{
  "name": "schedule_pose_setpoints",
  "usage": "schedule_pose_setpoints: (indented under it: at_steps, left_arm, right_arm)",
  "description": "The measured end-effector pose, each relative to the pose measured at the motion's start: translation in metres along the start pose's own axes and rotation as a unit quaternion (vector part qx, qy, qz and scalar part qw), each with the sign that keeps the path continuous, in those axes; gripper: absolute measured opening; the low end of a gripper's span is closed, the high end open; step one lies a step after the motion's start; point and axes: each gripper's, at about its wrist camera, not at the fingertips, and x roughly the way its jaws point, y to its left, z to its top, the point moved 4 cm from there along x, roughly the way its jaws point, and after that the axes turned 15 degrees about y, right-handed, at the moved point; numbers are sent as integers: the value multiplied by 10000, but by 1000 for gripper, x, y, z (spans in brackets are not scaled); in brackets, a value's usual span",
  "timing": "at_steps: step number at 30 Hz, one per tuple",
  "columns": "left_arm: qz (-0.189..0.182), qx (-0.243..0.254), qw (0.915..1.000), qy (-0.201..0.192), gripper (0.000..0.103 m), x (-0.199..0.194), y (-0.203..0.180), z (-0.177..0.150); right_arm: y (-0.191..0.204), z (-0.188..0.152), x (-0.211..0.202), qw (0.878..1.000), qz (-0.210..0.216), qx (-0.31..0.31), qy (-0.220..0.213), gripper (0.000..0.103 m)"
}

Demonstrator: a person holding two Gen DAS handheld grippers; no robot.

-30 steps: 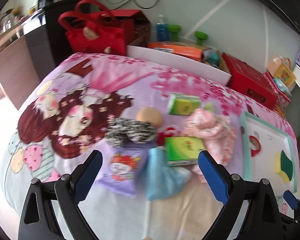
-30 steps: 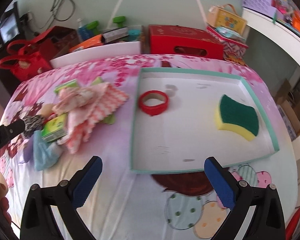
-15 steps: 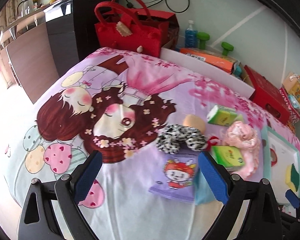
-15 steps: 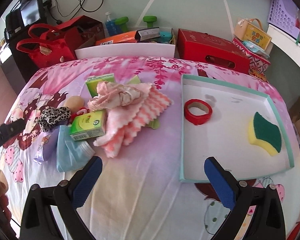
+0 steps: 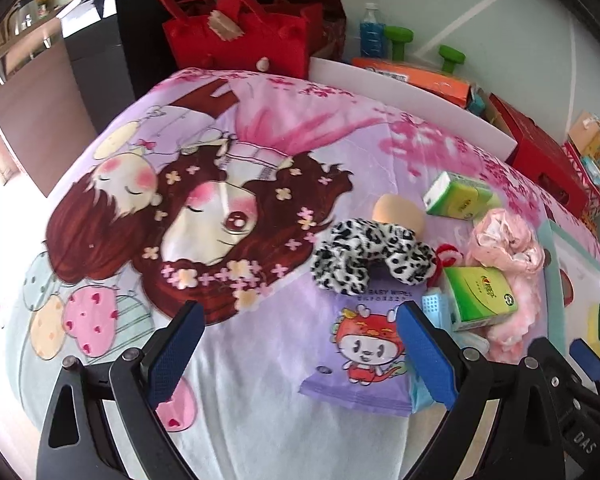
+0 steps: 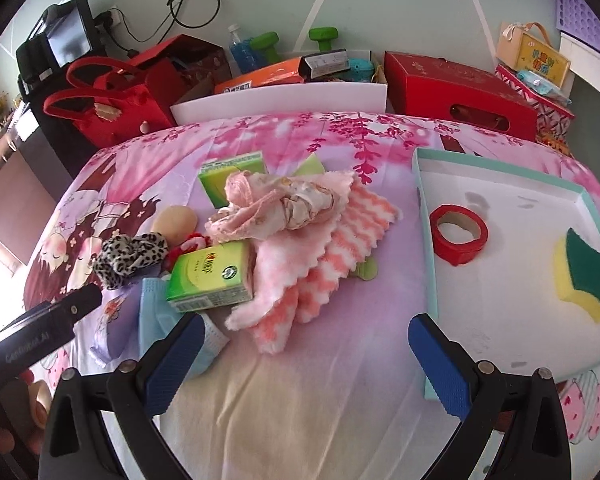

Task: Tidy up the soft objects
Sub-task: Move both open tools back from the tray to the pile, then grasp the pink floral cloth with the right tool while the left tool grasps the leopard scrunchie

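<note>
Two grippers hover with jaws spread wide and nothing between them: the left gripper (image 5: 300, 354) over a printed bedsheet (image 5: 228, 128), the right gripper (image 6: 302, 358) nearer the tray. On the sheet the soft things lie heaped: a furry leopard-print scrunchie (image 6: 130, 254) beside a smooth beige sponge ball (image 6: 175, 224), a boxy green tissue pack (image 6: 212, 278) touching a fluffy, scallop-edged pink cloth (image 6: 320, 240). Rightmost, a teal-rimmed tray (image 6: 500, 166) holds a red tape ring (image 6: 458, 234) and a wavy yellow-green sponge (image 6: 586, 276).
</note>
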Motion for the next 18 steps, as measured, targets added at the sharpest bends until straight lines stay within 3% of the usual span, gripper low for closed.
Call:
schedule_pose_setpoints:
  at_steps: [9,18]
  left_arm:
    - [-163,116,9996,-223,96,-3,-20,20]
    - [-160,61,9998,-136,96,12,-22,36]
  right_arm:
    - [-3,25,-6,9983,255,22,-517,102]
    - [10,42,1,9964,515,-97,-672,83]
